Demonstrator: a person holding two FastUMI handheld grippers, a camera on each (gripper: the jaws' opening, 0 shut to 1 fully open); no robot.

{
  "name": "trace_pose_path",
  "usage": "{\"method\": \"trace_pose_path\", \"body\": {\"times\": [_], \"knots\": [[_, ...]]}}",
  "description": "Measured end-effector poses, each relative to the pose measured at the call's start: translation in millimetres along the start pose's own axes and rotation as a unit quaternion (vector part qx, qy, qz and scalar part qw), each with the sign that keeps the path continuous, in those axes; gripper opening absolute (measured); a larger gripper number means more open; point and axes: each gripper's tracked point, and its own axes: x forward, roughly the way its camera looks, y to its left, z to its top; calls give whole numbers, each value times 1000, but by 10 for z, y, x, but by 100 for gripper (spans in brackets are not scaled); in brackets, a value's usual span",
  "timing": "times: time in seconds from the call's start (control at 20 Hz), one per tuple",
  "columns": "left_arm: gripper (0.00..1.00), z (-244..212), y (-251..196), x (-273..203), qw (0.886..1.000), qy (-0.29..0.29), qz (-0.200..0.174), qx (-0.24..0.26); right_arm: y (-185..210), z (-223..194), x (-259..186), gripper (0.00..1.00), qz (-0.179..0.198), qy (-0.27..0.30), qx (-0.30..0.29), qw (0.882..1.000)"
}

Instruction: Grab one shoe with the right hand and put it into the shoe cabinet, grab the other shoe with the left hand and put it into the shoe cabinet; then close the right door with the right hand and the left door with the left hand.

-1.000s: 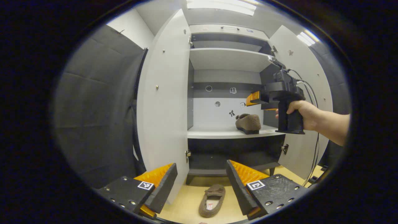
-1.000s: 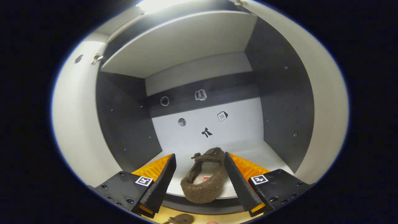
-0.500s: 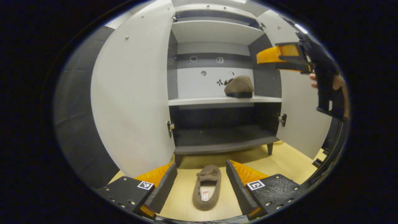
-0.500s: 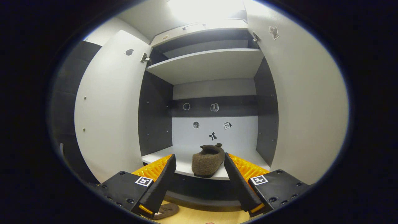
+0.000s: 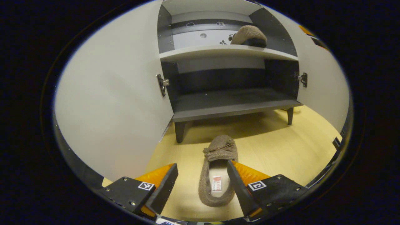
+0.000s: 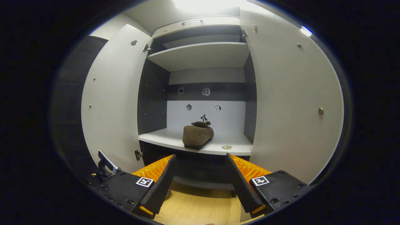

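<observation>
A: Where does the brown fuzzy slipper with the pale insole [image 5: 217, 170] lie from the left claw [image 5: 202, 184]?

B: Straight ahead and just below, on the pale wooden floor [image 5: 275, 150]. In the left gripper view its heel end sits between the two spread fingers, with the bowed toe pointing away toward the shoe cabinet [image 5: 231, 103]. The long axis runs nearly along the claw's own line of reach.

A: Is the claw gripping it?

B: No. The fingers stand wide apart and hold nothing. The right-hand finger overlaps the slipper's edge in the picture, but I cannot tell whether it touches.

A: And the other slipper?

B: The matching brown fuzzy slipper [image 6: 197, 134] rests on the white middle shelf [image 6: 175, 142], toward the right. The right claw [image 6: 201, 182] is near the cabinet front, wide open and empty, well apart from that slipper.

A: So the left one is nearer the floor slipper?

B: Clearly. I judge the next move is a short descent, closing across the slipper's width. Both white doors [image 5: 112, 93] are open.
</observation>
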Motion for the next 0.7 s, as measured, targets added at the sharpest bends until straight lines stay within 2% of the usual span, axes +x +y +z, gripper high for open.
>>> {"method": "trace_pose_path", "body": {"times": [0.05, 0.1, 0.15, 0.2, 0.3, 0.5, 0.55, 0.65, 0.7], "knots": [[96, -79, 12, 93, 1000, 20, 3, 6, 3, -47, -14, 98, -1, 8, 3, 1000], [88, -144, 10, 151, 999, 36, 4, 13, 13, -85, -23, 98, 0, 15, 3, 1000], [88, -228, 11, 229, 999, 50, 4, 18, 19, -101, -29, 98, 0, 19, 1, 1000], [95, -271, 10, 263, 998, 58, 4, 22, 29, -107, -38, 98, 1, 21, -2, 1000], [87, -311, 23, 381, 997, 71, 4, 22, 74, -137, -42, 98, 6, 25, -4, 1000], [44, -566, 35, 491, 993, 117, 8, 7, 163, -197, -39, 98, 21, 36, -3, 999], [42, -582, -4, 541, 994, 109, -4, -10, 174, -220, -36, 98, 24, 38, -4, 999], [31, -579, -29, 562, 994, 105, -7, -39, 178, -304, -27, 98, 28, 49, -12, 998], [16, -556, -23, 563, 994, 101, -6, -41, 173, -347, -23, 98, 29, 56, -15, 998]]}}
